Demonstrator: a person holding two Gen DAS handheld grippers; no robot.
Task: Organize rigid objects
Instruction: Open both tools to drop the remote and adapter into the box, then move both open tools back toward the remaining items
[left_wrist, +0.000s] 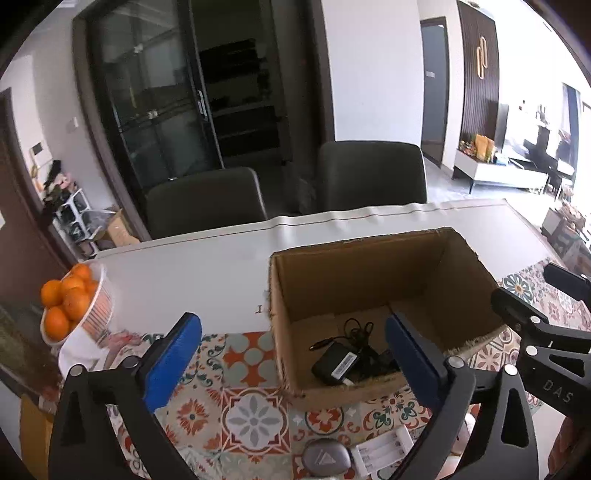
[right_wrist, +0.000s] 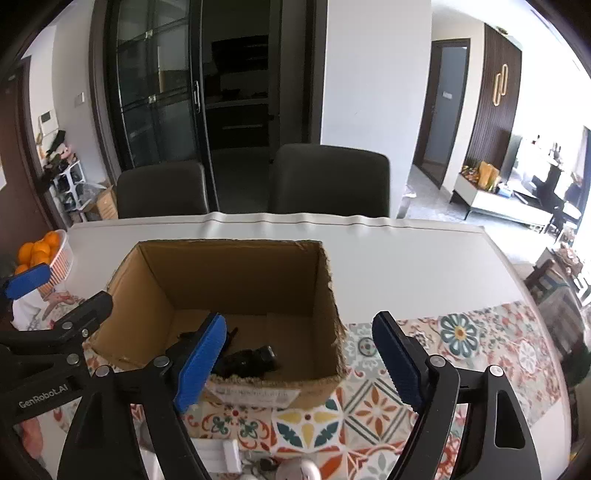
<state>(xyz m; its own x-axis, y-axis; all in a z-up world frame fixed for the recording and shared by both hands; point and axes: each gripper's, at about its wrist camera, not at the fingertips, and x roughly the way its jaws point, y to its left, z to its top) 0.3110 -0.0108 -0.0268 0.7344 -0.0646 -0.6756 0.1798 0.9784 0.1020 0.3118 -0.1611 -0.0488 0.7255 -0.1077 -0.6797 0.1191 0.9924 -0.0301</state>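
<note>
Both grippers, left gripper (left_wrist: 293, 354) and right gripper (right_wrist: 299, 354), wide and empty above cardboard box (left_wrist: 369, 266); charger (left_wrist: 334, 363) already boxed. Next, probably: drop to grey puck (left_wrist: 327, 458), pinch.

Bowl of oranges (left_wrist: 70, 306) at the table's (left_wrist: 207, 266) left edge; two dark chairs (right_wrist: 328, 181) behind; patterned cloth (left_wrist: 251, 410) underneath.

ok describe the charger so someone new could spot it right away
Find the open cardboard box on the patterned tablecloth. On its floor lies the charger, a black brick with a white label and a tangled black cord, the only bulky thing inside.
</note>
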